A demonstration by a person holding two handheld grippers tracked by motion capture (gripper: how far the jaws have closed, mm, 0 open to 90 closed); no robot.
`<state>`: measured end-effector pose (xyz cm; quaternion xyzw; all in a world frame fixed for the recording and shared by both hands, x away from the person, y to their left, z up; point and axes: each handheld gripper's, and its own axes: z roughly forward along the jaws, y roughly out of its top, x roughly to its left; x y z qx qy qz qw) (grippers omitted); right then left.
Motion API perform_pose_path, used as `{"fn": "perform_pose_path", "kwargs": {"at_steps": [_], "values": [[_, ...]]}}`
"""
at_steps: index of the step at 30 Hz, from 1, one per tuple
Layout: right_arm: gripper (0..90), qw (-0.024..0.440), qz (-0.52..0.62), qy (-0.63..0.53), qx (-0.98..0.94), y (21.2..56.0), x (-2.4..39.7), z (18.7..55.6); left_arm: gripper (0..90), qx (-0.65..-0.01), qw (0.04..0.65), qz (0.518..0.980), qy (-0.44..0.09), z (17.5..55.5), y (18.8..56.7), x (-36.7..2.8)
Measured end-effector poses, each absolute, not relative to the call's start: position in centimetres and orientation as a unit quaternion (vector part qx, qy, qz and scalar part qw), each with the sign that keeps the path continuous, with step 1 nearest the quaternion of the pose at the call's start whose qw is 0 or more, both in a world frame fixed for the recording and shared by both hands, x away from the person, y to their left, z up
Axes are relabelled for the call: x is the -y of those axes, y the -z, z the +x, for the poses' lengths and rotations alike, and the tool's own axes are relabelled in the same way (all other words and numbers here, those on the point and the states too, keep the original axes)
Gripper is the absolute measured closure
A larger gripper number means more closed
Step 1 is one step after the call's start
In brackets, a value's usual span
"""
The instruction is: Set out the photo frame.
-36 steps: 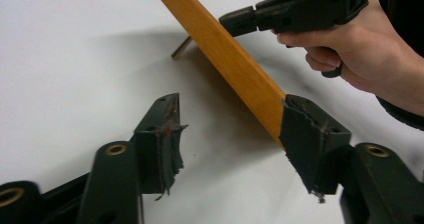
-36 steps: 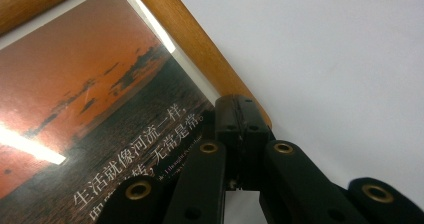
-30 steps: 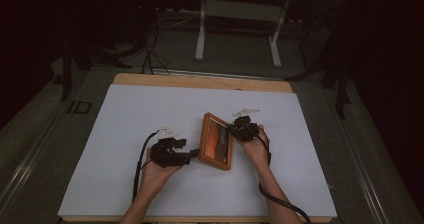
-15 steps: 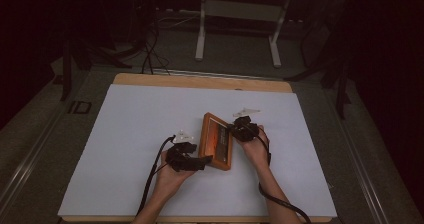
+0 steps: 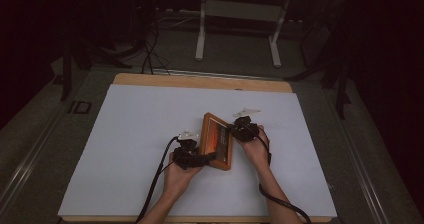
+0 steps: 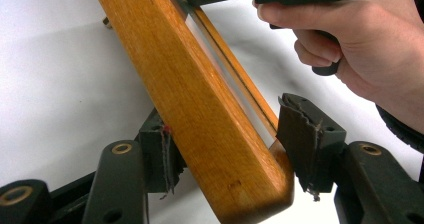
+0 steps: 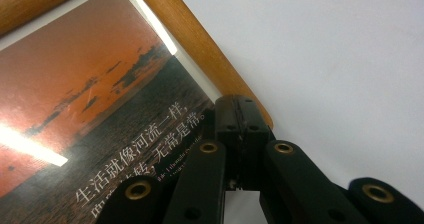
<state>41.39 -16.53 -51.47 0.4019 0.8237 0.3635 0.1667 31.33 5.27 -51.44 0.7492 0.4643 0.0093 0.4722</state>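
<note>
A wooden picture frame (image 5: pixel 218 139) with an orange sunset photo (image 7: pixel 100 99) is propped at a tilt in the middle of the white table. My left gripper (image 5: pixel 212 156) is at the frame's near corner. Its jaws have just been closing, and both pads (image 6: pixel 305 139) now touch the wooden rail (image 6: pixel 200 99) between them. My right gripper (image 5: pixel 232 129) is at the frame's far right edge. It is shut, with its tips (image 7: pixel 240 106) against the wooden rail (image 7: pixel 190 44) beside the glass. The hand (image 6: pixel 350 44) holding it shows in the left gripper view.
A white sheet (image 5: pixel 140 134) covers the table, with a wooden strip (image 5: pixel 200 81) along the far edge. Black cables (image 5: pixel 157 184) trail from both grippers toward the near edge. A metal stand (image 5: pixel 235 34) and floor cables lie beyond the table.
My left gripper has moved right, up to the frame's near corner, and its jaws have narrowed around the rail. The right gripper and the frame have stayed put.
</note>
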Motion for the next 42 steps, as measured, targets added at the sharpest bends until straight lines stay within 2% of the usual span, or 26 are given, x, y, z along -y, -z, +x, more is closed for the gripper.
{"fn": "perform_pose_path", "kwargs": {"at_steps": [9, 21, 24, 27, 30, 34, 42], "values": [[83.1, 0.166, 0.389, -0.36, -0.831, 51.3, 16.9, 41.4, 48.7, -0.472, 0.478, 0.741, 0.004, 31.4, 51.5, -5.4], [60.9, 0.162, 0.389, -0.375, -0.826, 50.3, 19.4, 40.4, 52.0, -0.466, 0.482, 0.742, -0.013, 31.0, 51.1, -4.8], [57.7, 0.167, 0.388, -0.376, -0.825, 49.9, 20.1, 40.0, 53.2, -0.466, 0.481, 0.742, -0.017, 30.9, 50.9, -4.6], [53.2, 0.133, 0.399, -0.405, -0.812, 49.2, 20.7, 39.8, 54.9, -0.465, 0.484, 0.741, -0.018, 30.8, 50.8, -4.5], [49.9, 0.134, 0.394, -0.414, -0.809, 48.2, 20.8, 39.4, 56.3, -0.466, 0.485, 0.74, -0.015, 30.7, 50.6, -4.3], [46.6, 0.14, 0.379, -0.422, -0.812, 47.0, 20.9, 38.8, 62.5, -0.46, 0.492, 0.739, 0.008, 30.7, 50.5, -4.1], [45.2, 0.155, 0.381, -0.433, -0.802, 46.0, 22.6, 37.4, 67.9, -0.439, 0.499, 0.747, -0.006, 30.3, 49.8, -2.8]]}}
